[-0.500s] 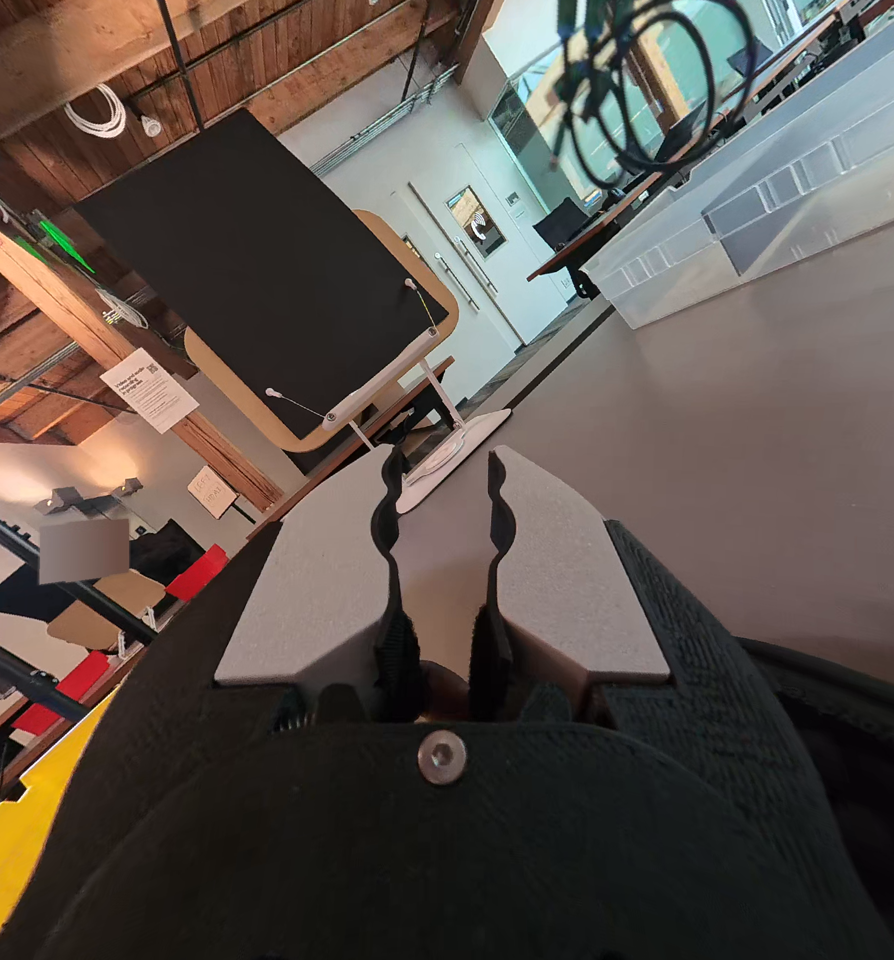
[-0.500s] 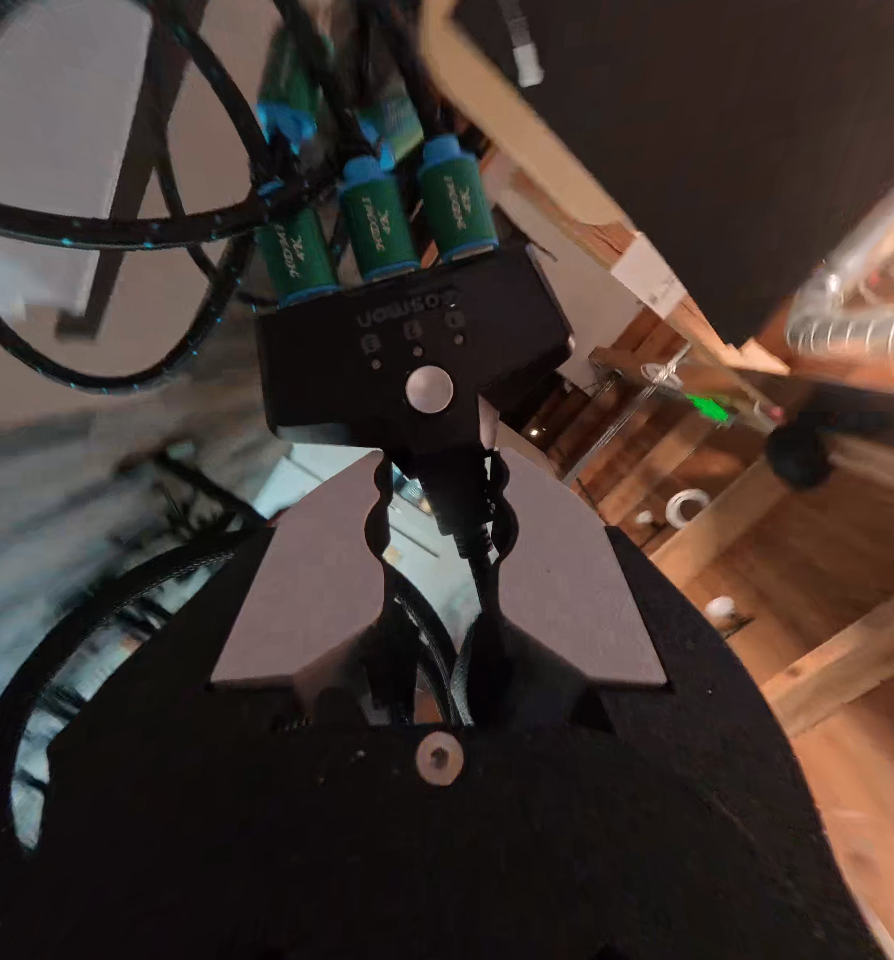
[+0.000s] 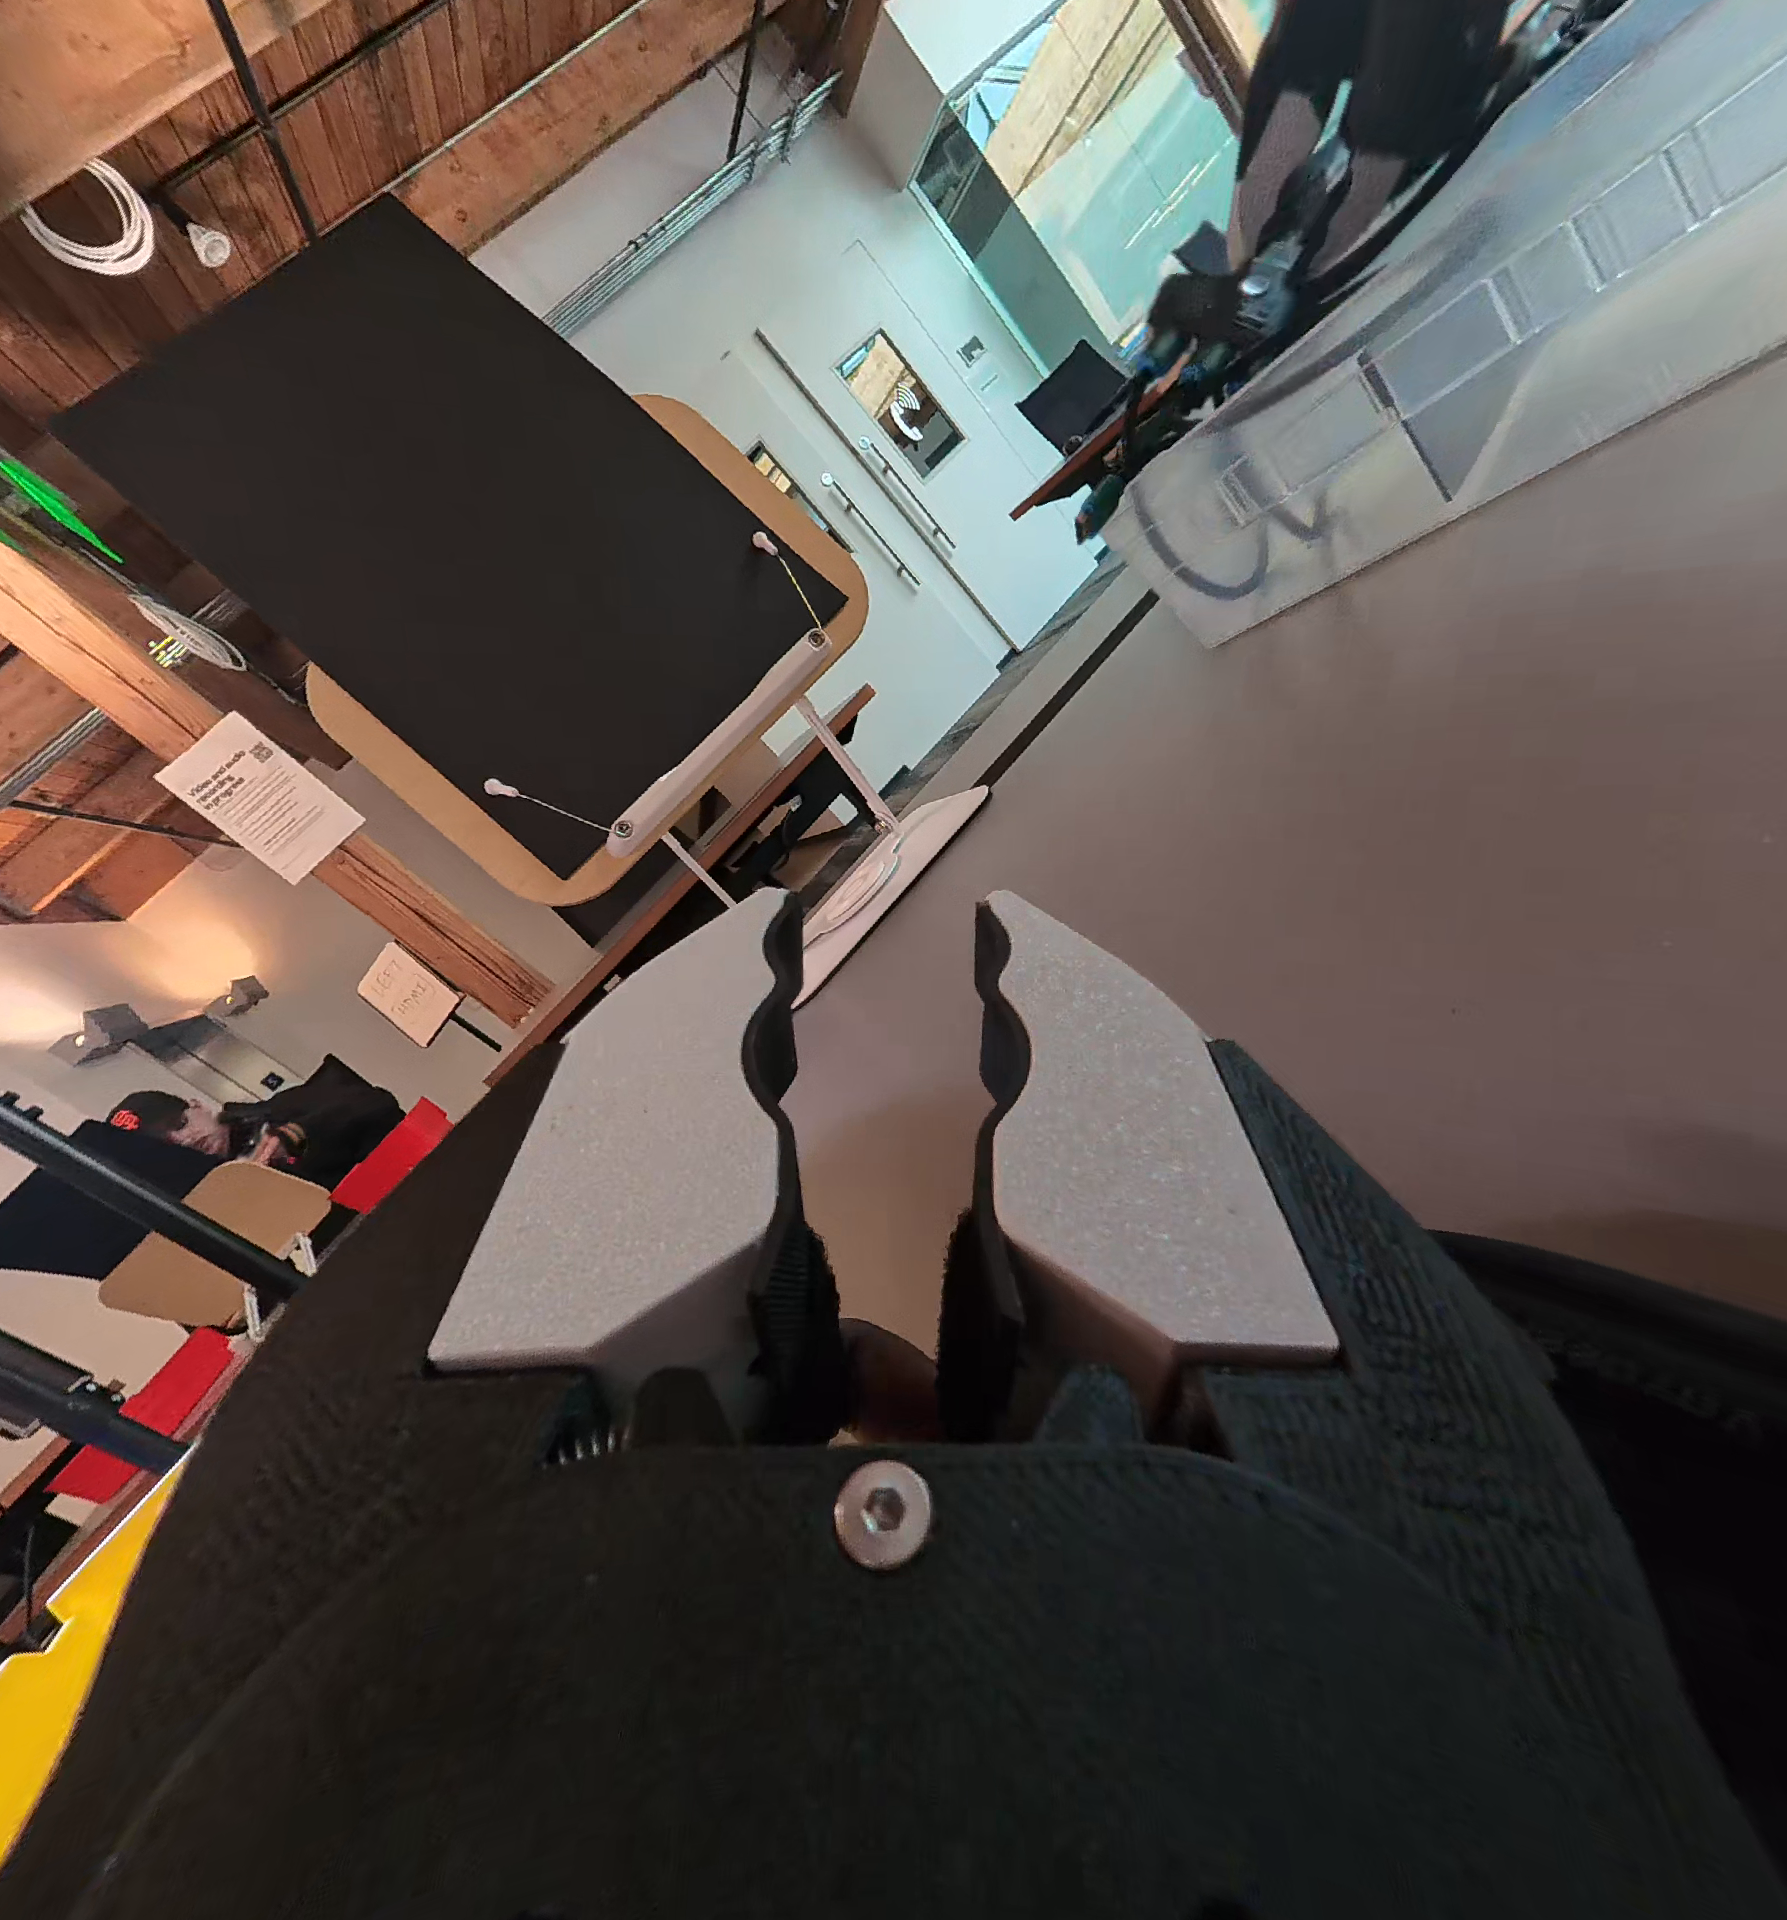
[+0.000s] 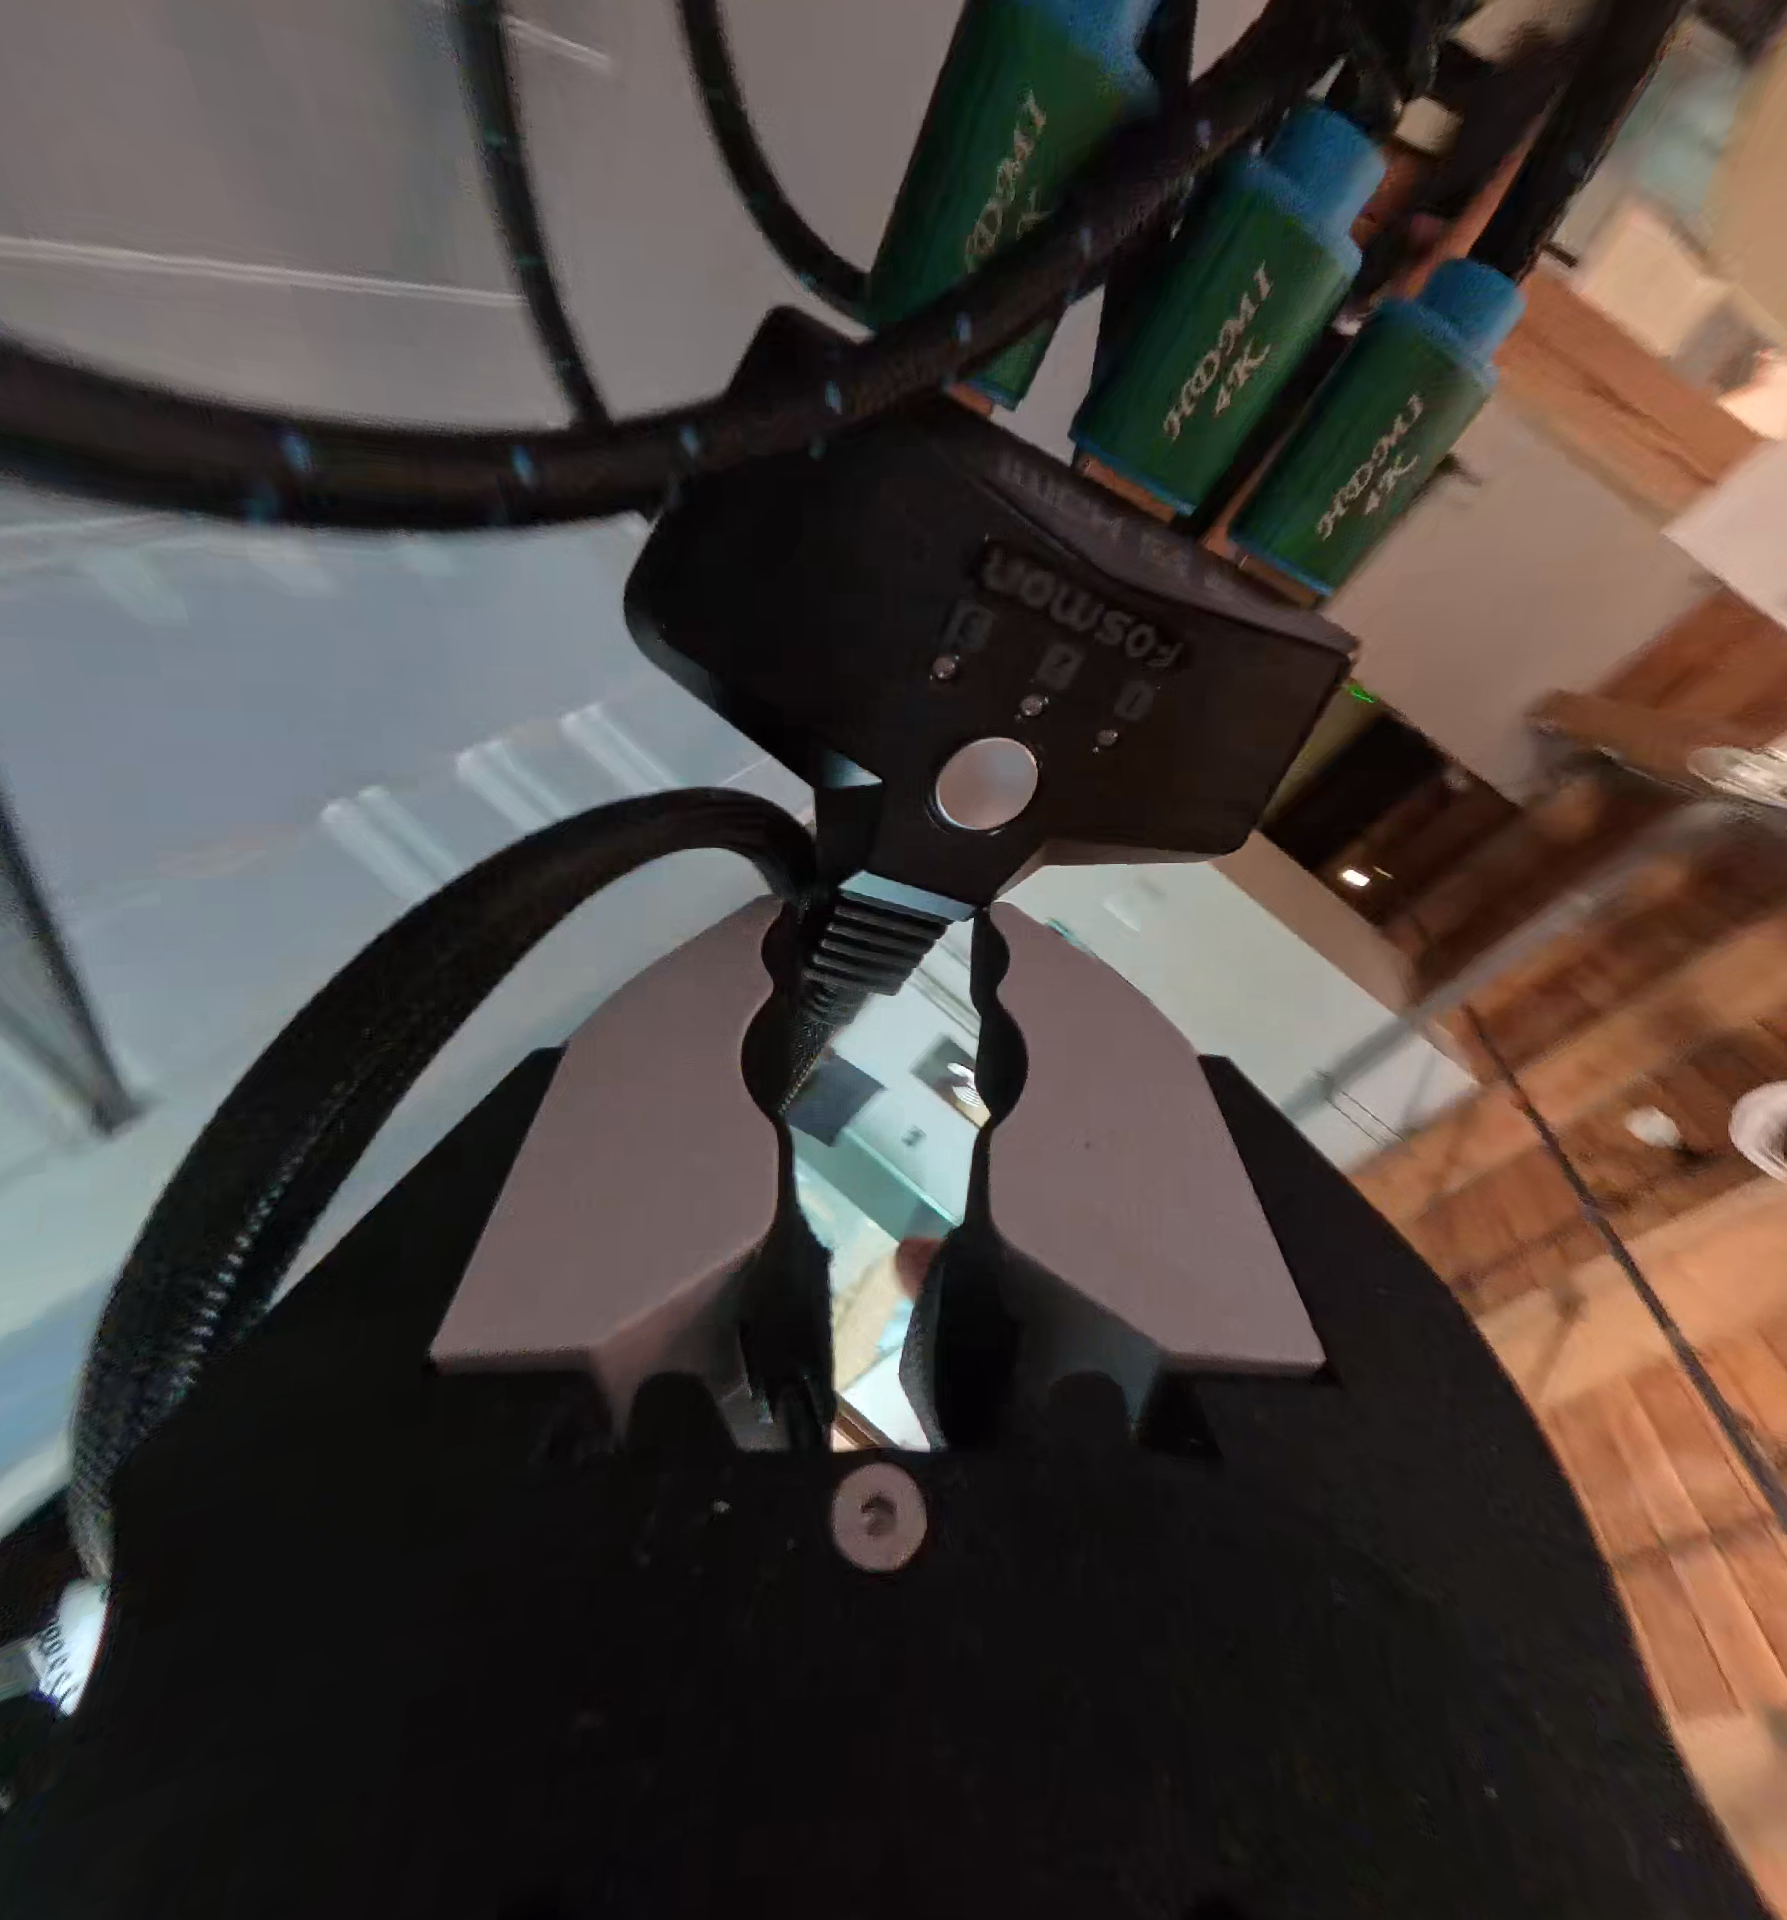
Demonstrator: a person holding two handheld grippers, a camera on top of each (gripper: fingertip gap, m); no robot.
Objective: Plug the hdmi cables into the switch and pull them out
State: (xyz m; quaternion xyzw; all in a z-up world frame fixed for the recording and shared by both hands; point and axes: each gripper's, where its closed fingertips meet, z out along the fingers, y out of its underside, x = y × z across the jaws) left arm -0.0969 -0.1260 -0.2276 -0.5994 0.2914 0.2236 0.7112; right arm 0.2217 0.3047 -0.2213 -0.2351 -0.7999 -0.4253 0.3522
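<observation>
While tilted hard over, looks from the left wrist along the left tool (image 3: 878, 914), jaws spread wide and nothing between them. Hangs just above the grey desk (image 3: 1388, 935), which fills the view from 1 to 4 o'clock. Shows a clear plastic bin (image 3: 1491, 395) on that desk toward 1 o'clock, well apart from the fingers. Catches the right tool (image 3: 1284, 156) as a dark blur above the bin, too smeared to read any detail. Finds a black board on a white stand (image 3: 432, 540) at 10 o'clock, its base plate resting on the far end of the desk.

From the right wrist, puts the black switch (image 4: 972, 665) at 12 o'clock, just past the tips of the right tool (image 4: 878, 925). Holds those jaws apart, not clamped. Has the ribbed strain relief (image 4: 868, 951) under the switch sitting between the fingertips, with the thin cable below it lying against the 9 o'clock finger and daylight on the other side. Leaves three green HDMI plugs (image 4: 1221, 312) seated side by side in the far edge of the switch, toward 1 o'clock. Sends a braided black cable (image 4: 349, 457) across from 9 o'clock, passing in front of the plugs. Loops the switch's own lead (image 4: 276, 1091) out to 8 o'clock. Blurs the background throughout.
</observation>
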